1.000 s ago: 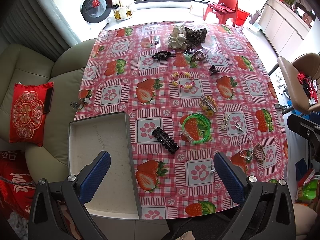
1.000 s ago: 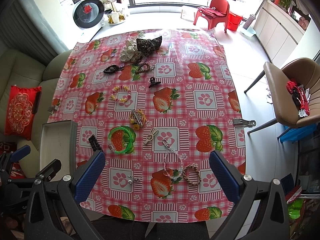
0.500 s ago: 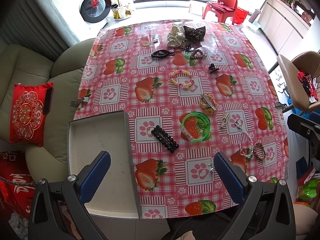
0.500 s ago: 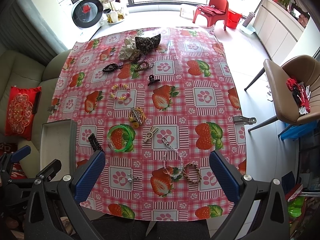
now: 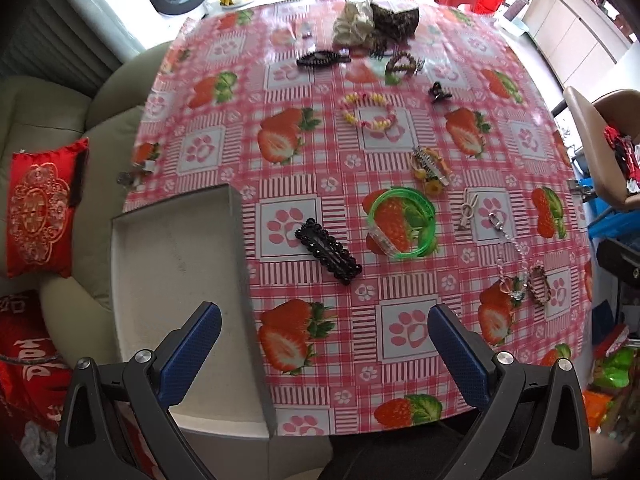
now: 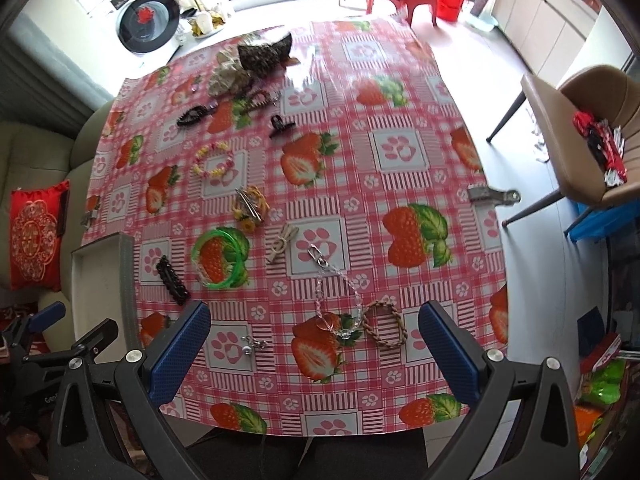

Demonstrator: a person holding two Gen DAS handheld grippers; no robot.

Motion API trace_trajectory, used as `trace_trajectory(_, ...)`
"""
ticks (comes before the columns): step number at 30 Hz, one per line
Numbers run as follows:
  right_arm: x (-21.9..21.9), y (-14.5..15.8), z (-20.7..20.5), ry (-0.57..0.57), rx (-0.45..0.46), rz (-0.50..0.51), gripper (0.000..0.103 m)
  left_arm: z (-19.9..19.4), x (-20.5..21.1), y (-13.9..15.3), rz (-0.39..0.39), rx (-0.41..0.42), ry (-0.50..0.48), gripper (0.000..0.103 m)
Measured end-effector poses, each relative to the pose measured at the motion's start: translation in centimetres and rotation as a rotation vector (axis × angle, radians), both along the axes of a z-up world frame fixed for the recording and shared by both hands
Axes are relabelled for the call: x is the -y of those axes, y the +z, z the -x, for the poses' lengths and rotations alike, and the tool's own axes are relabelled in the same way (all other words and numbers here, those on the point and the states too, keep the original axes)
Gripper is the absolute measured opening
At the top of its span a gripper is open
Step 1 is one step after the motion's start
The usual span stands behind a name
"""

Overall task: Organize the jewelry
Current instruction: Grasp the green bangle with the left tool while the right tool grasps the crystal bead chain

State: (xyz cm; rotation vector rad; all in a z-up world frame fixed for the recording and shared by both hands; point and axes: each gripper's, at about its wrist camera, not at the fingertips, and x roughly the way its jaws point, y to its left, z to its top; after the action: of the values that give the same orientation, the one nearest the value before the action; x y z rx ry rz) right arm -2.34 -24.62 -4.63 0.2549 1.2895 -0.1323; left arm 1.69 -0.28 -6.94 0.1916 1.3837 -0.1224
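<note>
Pink strawberry-print oilcloth carries your jewelry: a translucent green bangle near centre, a black beaded clip at its 8 o'clock, a braided brown bracelet touching a clear crystal chain. The grey tray sits at 9 o'clock. Your left gripper and right gripper both hover spread wide, holding nothing.

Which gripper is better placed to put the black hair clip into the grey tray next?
Left, probably. The open left gripper hangs near the black hair clip, beside the grey tray. The right gripper is over the braided bracelet.
</note>
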Motion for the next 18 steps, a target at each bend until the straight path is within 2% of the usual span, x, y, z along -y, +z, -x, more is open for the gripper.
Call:
trace_trajectory(7,0.9,-5.4,-0.9,0.033,-0.112,-0.042,0.103,-2.5,1.1,-4.3,-0.004,-0.028,-0.004,0.103)
trace_trajectory(10,1.1,-7.1,-1.3,0.037,-0.123,0.001,0.103,-3.7,1.7,-5.6,0.013,-0.026,-0.021,0.103)
trace_trajectory(15,1.7,-10.2,-2.6,0.025,-0.142,-0.010,0.103,-5.7,3.1,-8.1,0.040,-0.015,-0.049,0.103)
trace_trajectory(17,1.7,-11.3,-3.2,0.034,-0.137,0.003,0.103,-6.4,3.6,-9.1,0.027,-0.011,-0.068,0.095)
trace_trajectory(18,1.7,-12.0,-3.4,0.042,-0.136,0.011,0.103,-6.7,3.9,-9.7,0.024,-0.014,-0.078,0.095)
